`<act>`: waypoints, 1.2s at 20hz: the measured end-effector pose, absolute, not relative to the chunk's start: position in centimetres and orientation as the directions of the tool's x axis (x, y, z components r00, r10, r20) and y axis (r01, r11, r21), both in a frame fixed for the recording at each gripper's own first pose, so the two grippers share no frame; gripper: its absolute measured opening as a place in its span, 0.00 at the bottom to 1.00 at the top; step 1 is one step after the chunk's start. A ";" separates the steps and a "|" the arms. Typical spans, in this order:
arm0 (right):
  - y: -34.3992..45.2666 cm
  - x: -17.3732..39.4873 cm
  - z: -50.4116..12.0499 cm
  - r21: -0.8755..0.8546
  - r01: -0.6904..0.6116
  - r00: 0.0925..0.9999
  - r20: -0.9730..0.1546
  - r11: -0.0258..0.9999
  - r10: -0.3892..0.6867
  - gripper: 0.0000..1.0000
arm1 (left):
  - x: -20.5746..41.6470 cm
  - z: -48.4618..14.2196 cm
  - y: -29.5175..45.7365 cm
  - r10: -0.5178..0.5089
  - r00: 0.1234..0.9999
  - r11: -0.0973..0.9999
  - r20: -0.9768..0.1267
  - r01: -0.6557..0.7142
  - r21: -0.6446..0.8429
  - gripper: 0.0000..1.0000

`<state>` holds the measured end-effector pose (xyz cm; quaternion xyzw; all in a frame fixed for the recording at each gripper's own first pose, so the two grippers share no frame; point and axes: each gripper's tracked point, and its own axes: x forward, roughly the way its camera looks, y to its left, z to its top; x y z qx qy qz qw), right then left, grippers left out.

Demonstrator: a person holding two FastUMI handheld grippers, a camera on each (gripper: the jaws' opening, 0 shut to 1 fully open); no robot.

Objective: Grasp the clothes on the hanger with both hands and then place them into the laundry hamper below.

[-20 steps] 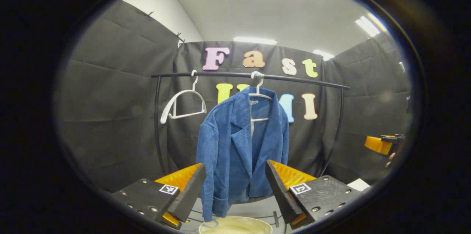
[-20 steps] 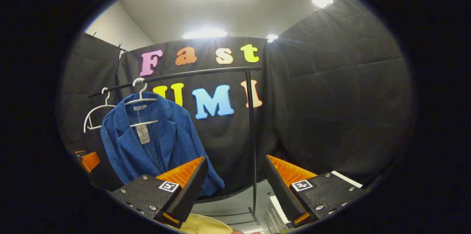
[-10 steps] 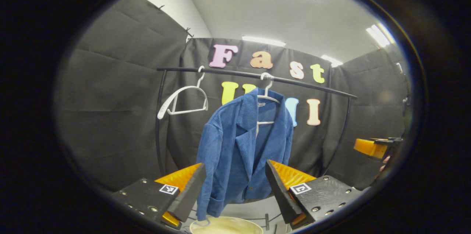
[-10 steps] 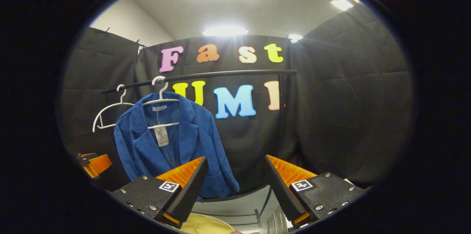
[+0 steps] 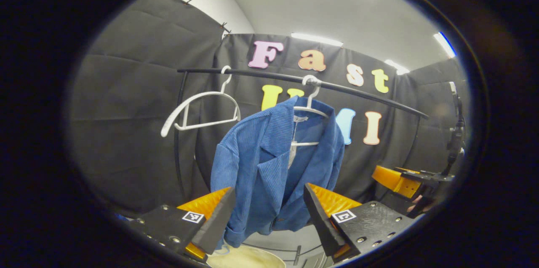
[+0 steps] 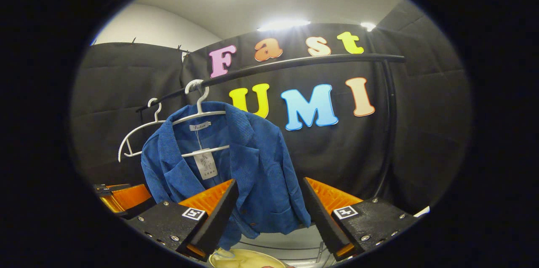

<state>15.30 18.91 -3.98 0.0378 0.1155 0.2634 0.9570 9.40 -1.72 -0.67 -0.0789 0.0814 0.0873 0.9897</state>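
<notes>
A blue corduroy jacket [image 5: 269, 167] [image 6: 252, 162] hangs on a white hanger [image 5: 309, 105] [image 6: 202, 110] from a black rail [image 5: 252, 75] [image 6: 303, 63]. My left gripper [image 5: 269, 217] stands open a short way in front of the jacket's lower front, touching nothing. My right gripper [image 6: 269, 213] is open too, level with the jacket's hem. The right gripper [image 5: 398, 179] also shows at the right of the left gripper view, and the left gripper [image 6: 124, 196] at the left of the right gripper view. A pale hamper rim [image 5: 244, 257] [image 6: 246, 259] lies below the jacket.
An empty white hanger [image 5: 198, 112] [image 6: 139, 133] hangs on the same rail left of the jacket. The rail's black upright posts [image 5: 177, 141] [image 6: 389, 129] stand at both ends, with black cloth walls behind. A tag [image 6: 205, 164] dangles inside the jacket.
Both grippers have moved closer to the jacket, which now looms larger in each view. The right gripper has swung left, bringing the jacket between its fingers. Both have stayed open.
</notes>
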 end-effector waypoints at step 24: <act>31.8 25.5 -10.0 0.277 -0.710 0.599 -0.245 0.647 0.762 0.95 | 23.7 -1.5 0.3 0.473 0.860 0.862 -0.192 -0.497 -0.101 0.93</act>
